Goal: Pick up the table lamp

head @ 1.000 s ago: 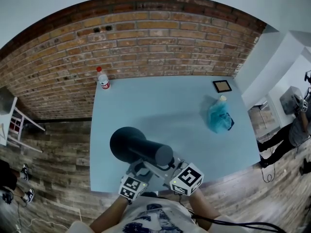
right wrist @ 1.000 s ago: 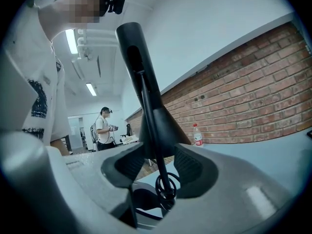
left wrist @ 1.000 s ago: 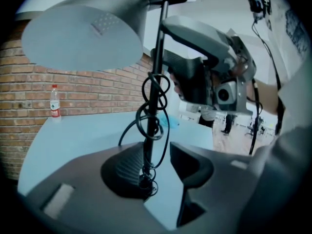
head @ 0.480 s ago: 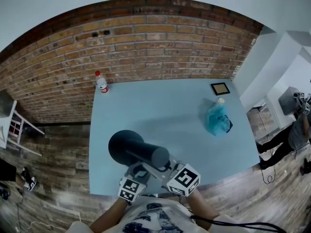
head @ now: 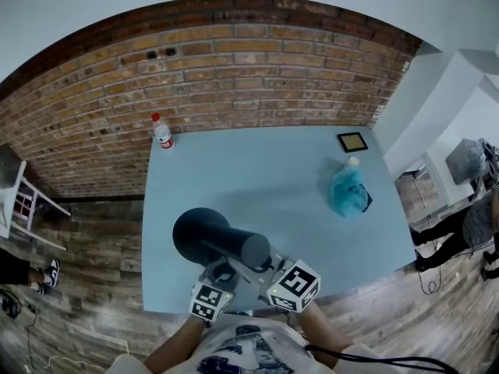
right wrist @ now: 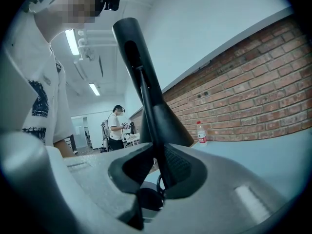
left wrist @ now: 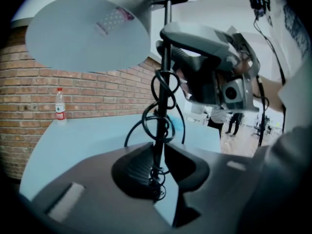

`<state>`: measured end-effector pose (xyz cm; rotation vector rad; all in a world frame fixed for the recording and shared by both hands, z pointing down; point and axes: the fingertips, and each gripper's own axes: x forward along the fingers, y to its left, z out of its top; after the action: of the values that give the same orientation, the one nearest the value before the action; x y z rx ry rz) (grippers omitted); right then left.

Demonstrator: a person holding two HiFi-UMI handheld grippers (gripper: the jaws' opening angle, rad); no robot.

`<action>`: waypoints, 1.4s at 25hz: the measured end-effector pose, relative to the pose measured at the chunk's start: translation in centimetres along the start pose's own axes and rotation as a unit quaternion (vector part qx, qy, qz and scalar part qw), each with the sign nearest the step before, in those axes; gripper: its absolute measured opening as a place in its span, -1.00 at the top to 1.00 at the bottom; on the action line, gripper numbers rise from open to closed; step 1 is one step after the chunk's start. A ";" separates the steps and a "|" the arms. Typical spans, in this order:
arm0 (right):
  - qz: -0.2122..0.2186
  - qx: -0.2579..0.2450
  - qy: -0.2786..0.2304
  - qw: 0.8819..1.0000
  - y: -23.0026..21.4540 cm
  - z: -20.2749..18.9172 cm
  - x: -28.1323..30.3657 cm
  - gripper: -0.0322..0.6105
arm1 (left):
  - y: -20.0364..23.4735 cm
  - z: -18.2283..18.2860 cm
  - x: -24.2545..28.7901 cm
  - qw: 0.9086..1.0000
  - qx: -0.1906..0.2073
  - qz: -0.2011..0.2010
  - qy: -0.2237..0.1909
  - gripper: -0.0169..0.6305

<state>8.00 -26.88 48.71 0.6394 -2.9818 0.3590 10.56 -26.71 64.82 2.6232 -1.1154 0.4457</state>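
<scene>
The table lamp is black, with a round shade (head: 199,234) and a thin stem (left wrist: 165,82) that has its cord (left wrist: 163,116) wound round it. It stands at the near edge of the blue table (head: 273,185). My left gripper (head: 224,271) (left wrist: 159,165) is low on the stem, its jaws closing, pads against stem and coiled cord. My right gripper (head: 263,269) (right wrist: 158,167) holds the stem (right wrist: 146,106) higher up, jaws closing, the ribbed pad touching it. The lamp's base is hidden beneath the grippers.
A water bottle (head: 162,131) stands at the table's far left corner by the brick wall. A blue plastic bag (head: 348,191) and a small framed square (head: 352,141) lie at the far right. A white chair (head: 19,201) is on the left; people stand to the right (head: 475,209).
Both grippers have stayed at the lamp's stem near the table's front edge. The lamp has hardly shifted. The feet at the left edge of the floor have moved.
</scene>
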 end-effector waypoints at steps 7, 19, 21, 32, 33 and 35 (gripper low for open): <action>-0.007 -0.008 -0.004 1.000 0.1 -0.1 -0.2 0.73 | -0.1 -0.4 0.0 1.000 -0.005 -0.003 0.004 0.79; -0.018 0.004 -0.012 1.000 0.1 0.1 -0.3 0.74 | -0.4 0.2 -0.1 1.000 0.020 -0.004 0.003 0.83; -0.017 0.006 -0.012 1.000 0.2 0.2 -0.4 0.74 | -0.6 0.3 -0.2 1.000 0.022 -0.004 0.002 0.83; -0.012 -0.017 -0.021 1.000 1.1 1.9 -1.0 0.74 | -1.5 2.2 -0.4 0.999 0.041 -0.008 -0.005 0.83; -0.012 -0.017 -0.023 1.000 1.0 2.0 -1.2 0.74 | -1.5 2.3 -0.4 0.999 0.044 -0.008 -0.004 0.83; -0.013 -0.017 -0.028 0.999 0.9 2.2 -1.5 0.74 | -1.6 2.5 -0.4 0.999 0.050 -0.007 -0.002 0.83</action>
<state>8.99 -26.01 46.19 0.6962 -3.0221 0.2939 11.89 -26.20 62.19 2.7161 -1.1017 0.5066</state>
